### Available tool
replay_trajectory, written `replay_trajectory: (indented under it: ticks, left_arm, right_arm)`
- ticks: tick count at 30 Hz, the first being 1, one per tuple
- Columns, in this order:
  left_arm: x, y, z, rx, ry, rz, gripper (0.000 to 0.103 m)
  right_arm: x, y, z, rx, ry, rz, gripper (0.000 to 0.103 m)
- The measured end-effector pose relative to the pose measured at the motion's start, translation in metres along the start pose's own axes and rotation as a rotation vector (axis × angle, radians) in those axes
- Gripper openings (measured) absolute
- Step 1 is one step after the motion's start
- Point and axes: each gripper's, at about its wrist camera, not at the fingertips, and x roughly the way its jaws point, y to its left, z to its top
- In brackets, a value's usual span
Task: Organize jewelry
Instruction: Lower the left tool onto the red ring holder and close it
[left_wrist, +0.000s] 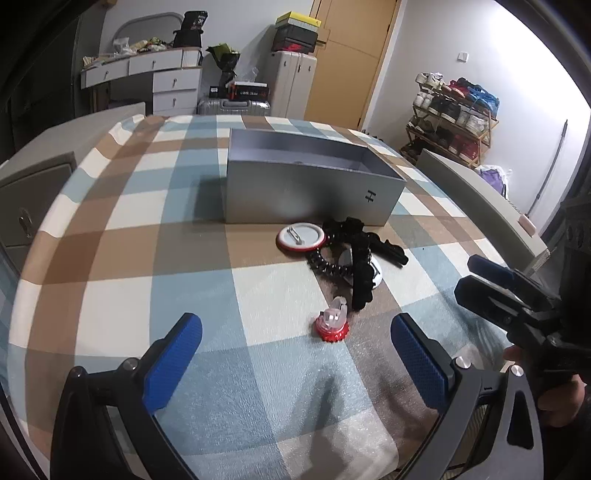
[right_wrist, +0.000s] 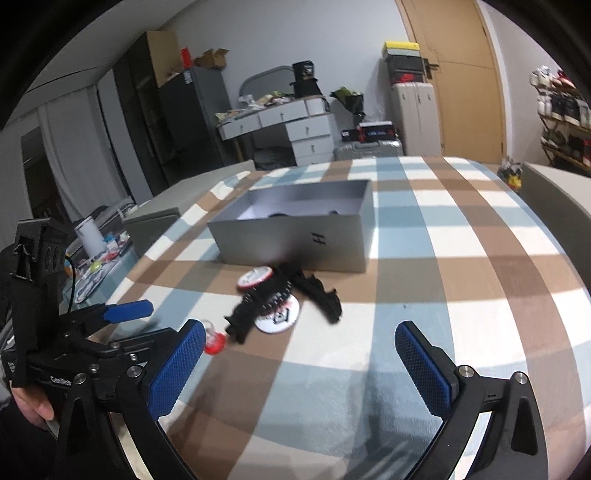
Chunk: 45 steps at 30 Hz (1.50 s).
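Two grippers hung over a bed covered in a checked cloth (left_wrist: 122, 236) of blue, brown and white, and both stood spread wide with nothing between their blue pads. The left gripper (left_wrist: 295, 354) pointed down toward the cloth near its front edge; the right gripper (right_wrist: 299, 362) did the same from the other side, and each showed in the other's view (the right one at the right edge of the left wrist view, gripped by a hand (left_wrist: 554, 391)).

The jewelry lay in a small heap near the middle of the cloth, just in front of an open grey box (left_wrist: 314, 192). A round badge with a red rim (left_wrist: 301, 238) lay face down, its pin showing, close to the box's front wall. Beside it, a tangle of black pieces (left_wrist: 360, 254), one coiled and one ruffled, lay draped over a second round white badge (right_wrist: 279, 314). A small red and clear piece (left_wrist: 332, 321) sat apart from the heap, nearer the front edge and closest to the left gripper. None of the pieces was touched by either gripper.

The box stood upright with its top open; the right wrist view showed a pale interior with dark shapes at the bottom that I could not make out. Its front wall bore a small dark mark.
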Motion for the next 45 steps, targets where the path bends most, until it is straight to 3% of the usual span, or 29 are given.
replay_trajectory:
  ticks: [6, 19, 27, 34, 45]
  left_arm:
    - [0.002, -0.004, 0.0, 0.036, 0.01, -0.021, 0.098]
    - [0.009, -0.009, 0.006, 0.074, 0.038, -0.095, 0.05]
    - [0.013, -0.012, 0.007, 0.074, 0.051, -0.13, 0.044]
    - [0.019, -0.012, 0.006, 0.066, 0.086, -0.143, 0.015]
    - [0.008, -0.017, 0.004, 0.106, 0.036, -0.093, 0.012]
  right_arm:
    - [0.003, -0.001, -0.003, 0.016, 0.011, 0.001, 0.103]
    - [0.003, -0.002, -0.004, 0.027, 0.021, 0.006, 0.103]
    - [0.004, -0.004, -0.007, 0.04, 0.032, 0.01, 0.103]
    - [0.003, -0.006, -0.01, 0.053, 0.036, 0.009, 0.103]
    - [0.006, -0.007, -0.008, 0.068, 0.049, 0.032, 0.103]
